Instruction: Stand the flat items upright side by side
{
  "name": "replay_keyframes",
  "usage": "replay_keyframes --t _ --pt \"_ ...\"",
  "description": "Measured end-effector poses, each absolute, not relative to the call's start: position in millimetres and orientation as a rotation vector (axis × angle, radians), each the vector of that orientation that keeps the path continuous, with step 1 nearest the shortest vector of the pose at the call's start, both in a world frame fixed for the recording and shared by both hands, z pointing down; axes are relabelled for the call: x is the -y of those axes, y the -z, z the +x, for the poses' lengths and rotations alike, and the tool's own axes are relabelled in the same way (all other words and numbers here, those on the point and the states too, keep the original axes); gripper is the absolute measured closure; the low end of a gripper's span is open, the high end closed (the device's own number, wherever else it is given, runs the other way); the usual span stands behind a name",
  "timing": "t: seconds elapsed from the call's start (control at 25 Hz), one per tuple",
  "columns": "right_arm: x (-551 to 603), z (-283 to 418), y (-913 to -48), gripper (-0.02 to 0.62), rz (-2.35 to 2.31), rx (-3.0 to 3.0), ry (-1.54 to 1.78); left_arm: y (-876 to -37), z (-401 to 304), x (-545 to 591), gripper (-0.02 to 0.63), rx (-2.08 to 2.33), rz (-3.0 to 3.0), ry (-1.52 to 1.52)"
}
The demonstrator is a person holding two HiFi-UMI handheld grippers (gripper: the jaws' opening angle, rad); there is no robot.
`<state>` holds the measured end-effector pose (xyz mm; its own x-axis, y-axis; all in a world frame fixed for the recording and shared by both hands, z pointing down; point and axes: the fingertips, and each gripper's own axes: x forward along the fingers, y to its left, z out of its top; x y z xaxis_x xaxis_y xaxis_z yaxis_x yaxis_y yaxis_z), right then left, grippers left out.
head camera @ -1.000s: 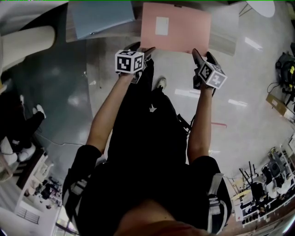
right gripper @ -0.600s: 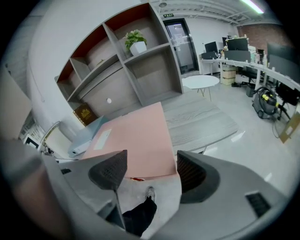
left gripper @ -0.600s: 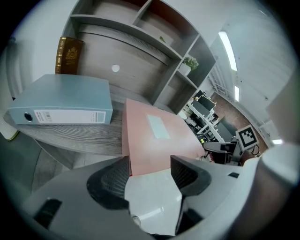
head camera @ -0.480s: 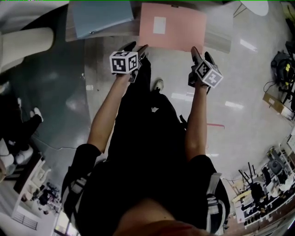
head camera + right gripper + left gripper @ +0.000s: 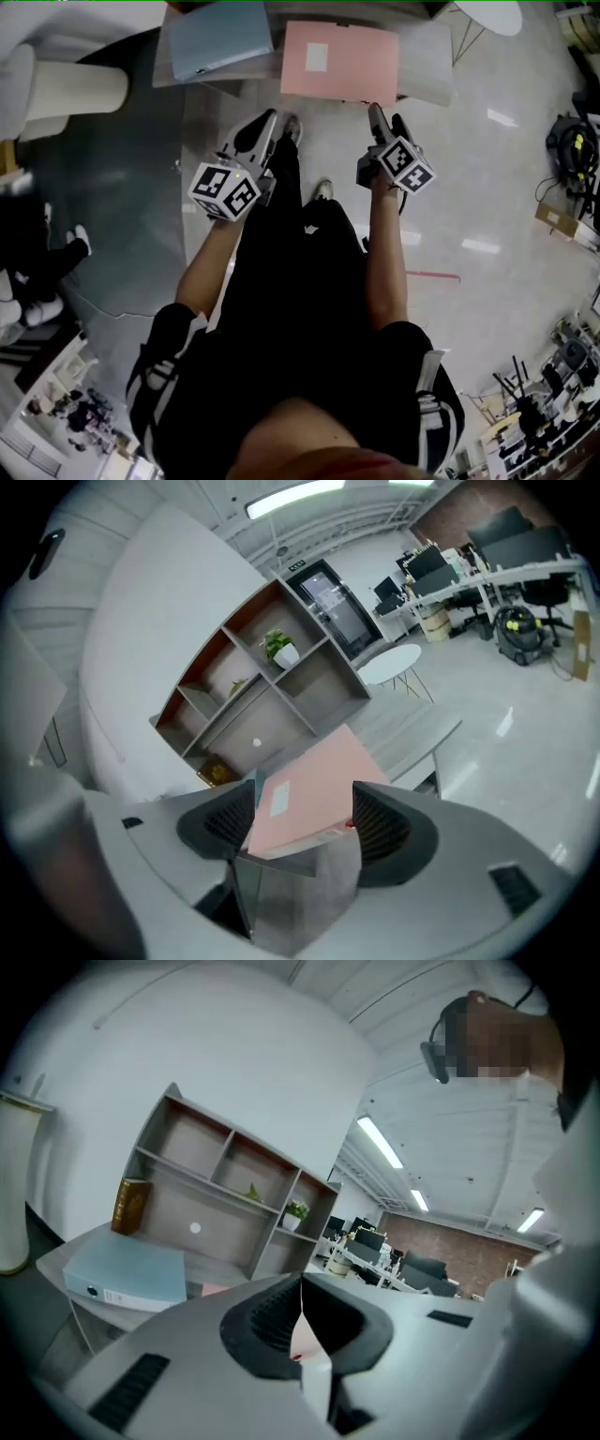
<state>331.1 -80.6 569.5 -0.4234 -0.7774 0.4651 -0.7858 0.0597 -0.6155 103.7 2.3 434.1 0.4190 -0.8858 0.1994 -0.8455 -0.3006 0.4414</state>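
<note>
The left gripper (image 5: 266,122) is clenched. Its fingers (image 5: 262,1321) have just been closing and now meet with nothing between them, so this hand will probably have to reopen before it can help. The right gripper (image 5: 386,119) has its fingers (image 5: 382,829) spread and grasping nothing. Just past their tips, framed between them, is the near edge of the flat pink cardboard folder with a white label (image 5: 309,794), lying face-up on the grey wooden desk (image 5: 412,726). The step in hand looks like taking that edge. To do it well, slide one finger under and one over, seat the edge deep before clamping, and then tip the folder up about its far edge. The other fingers should steady the opposite side, because a thin cover may flop or skid. Beyond the left fingers and off to their left, the thick pale blue ring binder (image 5: 127,1274) also lies flat on the desk, so neither item is upright yet. Farthest from both pairs of fingers stands the open grey wooden shelf unit (image 5: 225,1180). An upright brown book (image 5: 131,1206) stands at the left end of its lower row, and a small green sprig (image 5: 253,1191) sits in a middle compartment. A little plant in a white pot (image 5: 296,1211) occupies a compartment further right.
</note>
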Motion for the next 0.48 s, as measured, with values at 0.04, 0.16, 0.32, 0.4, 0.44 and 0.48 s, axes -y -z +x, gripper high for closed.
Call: replay_keyframes --t 0.04,0.16,0.32,0.4,0.44,0.48 --pt "76 329 -576 0.262 1.679 2.271 -1.392 -422 109 -8 0.581 1.478 2.218 0.129" --pt "66 323 -599 0.262 1.663 2.232 -1.551 -392 122 -17 0.581 1.510 2.262 0.193" --pt "66 310 -637 0.262 1.662 2.159 -1.808 -382 131 -17 0.581 1.514 2.308 0.196" --pt "72 301 -659 0.262 1.676 2.123 -1.938 -388 130 -14 0.581 1.508 2.314 0.188" --pt "76 296 -670 0.258 1.686 2.107 -1.994 -392 128 -12 0.581 1.507 2.312 0.188" --pt "81 291 -679 0.252 1.696 2.093 -2.045 -396 126 -10 0.581 1.505 2.307 0.192"
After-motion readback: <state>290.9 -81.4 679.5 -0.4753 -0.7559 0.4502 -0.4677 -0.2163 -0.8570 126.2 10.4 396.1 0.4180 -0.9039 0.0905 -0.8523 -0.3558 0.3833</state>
